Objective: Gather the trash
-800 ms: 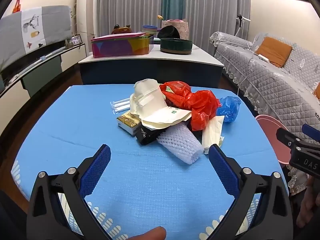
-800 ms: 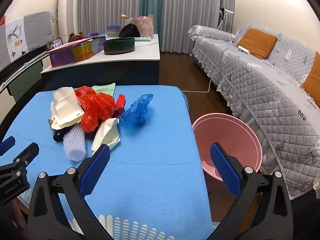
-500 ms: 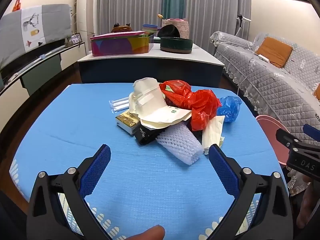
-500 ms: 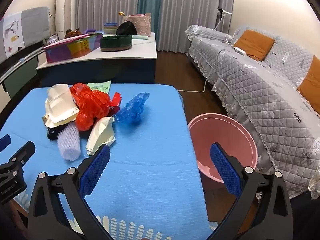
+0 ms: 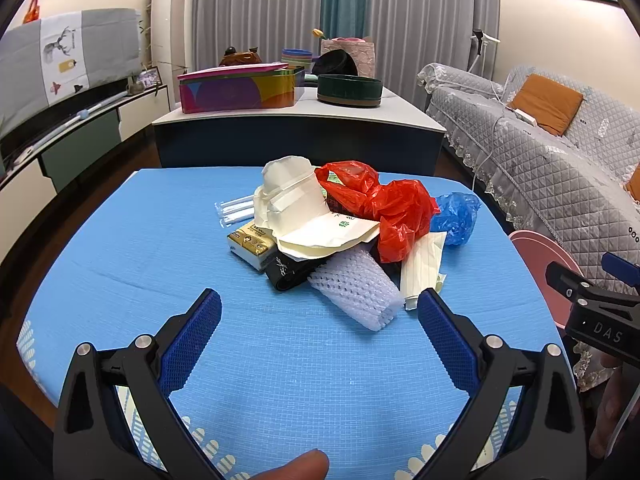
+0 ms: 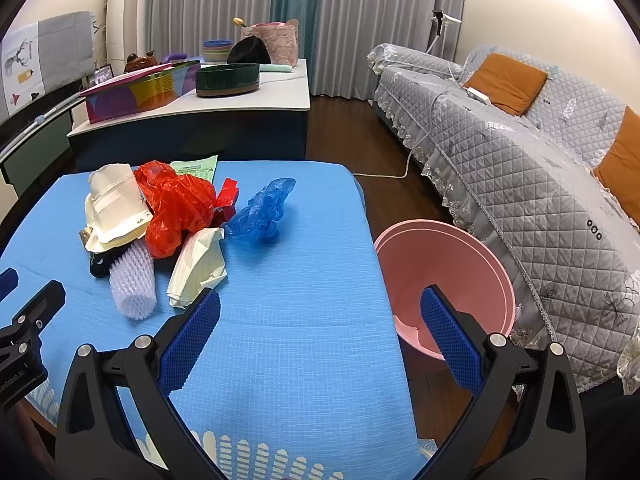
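Both grippers are spread as wide as they go and neither has hold of anything. The left gripper point(image 5: 319, 308) hangs over bare blue cloth on the table point(image 5: 280, 360), angled down toward the trash heap just ahead of it. The right gripper point(image 6: 320, 310) sits over the table's right edge, one finger above the cloth and the other in front of the pink bin point(image 6: 448, 272), which stands on the floor right beside the table.

Closest bit of the heap is a white foam net sleeve point(image 5: 354, 294), lying on its side, with a folded cream paper piece point(image 5: 422, 270) next to it. Behind those: a black packet point(image 5: 286, 268), a gold tissue pack point(image 5: 250, 242), a pile of cream paper wrappers point(image 5: 296, 204), and a crumpled red plastic bag point(image 5: 384, 208) draped over the middle. A blue plastic bag point(image 6: 264, 212) sits on the bin side of the heap, apart from the cream paper. Wrapped straws point(image 5: 236, 206) poke out on the far left.

Further back there's a low white-topped cabinet point(image 5: 300, 120) carrying a colourful tin point(image 5: 240, 90) and a dark round box point(image 5: 349, 89).
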{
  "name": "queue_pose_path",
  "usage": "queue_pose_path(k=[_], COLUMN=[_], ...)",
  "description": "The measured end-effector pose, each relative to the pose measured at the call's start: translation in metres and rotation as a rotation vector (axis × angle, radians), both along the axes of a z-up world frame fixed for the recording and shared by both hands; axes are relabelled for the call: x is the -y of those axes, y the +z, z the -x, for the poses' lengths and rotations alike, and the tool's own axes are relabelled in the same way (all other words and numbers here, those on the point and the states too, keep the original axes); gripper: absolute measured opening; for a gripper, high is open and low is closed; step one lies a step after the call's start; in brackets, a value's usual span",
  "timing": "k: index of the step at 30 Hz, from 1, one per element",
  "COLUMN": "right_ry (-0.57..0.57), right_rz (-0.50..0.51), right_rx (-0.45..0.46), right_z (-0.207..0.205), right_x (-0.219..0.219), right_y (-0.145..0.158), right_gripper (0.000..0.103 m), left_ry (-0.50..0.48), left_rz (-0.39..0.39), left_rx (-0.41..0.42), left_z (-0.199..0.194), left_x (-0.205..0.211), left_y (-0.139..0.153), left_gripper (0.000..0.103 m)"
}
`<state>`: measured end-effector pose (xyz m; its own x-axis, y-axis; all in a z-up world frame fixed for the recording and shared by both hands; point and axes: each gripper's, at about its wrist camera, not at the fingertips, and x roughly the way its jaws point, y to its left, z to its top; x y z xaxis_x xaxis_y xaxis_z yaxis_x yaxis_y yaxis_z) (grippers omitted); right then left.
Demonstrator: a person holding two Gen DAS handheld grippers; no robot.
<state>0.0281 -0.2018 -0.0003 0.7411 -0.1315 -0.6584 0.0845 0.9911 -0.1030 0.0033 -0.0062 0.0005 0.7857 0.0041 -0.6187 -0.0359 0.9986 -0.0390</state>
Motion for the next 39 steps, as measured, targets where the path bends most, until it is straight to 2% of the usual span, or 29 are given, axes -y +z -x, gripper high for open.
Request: queue_pose_path(k=[39], right_ry=[0.0], right_rz=[0.011], right_rx=[0.014], right_z=[0.0018], right_x=[0.0018], right_y=[0.003], right_gripper=[0.098], left_ry=[-0.01], left_rz=[0.0], left_rx=[0.009], left_z=[-0.0006], left_x=[0.0022], left_y=[0.0014], left_gripper=[0.095])
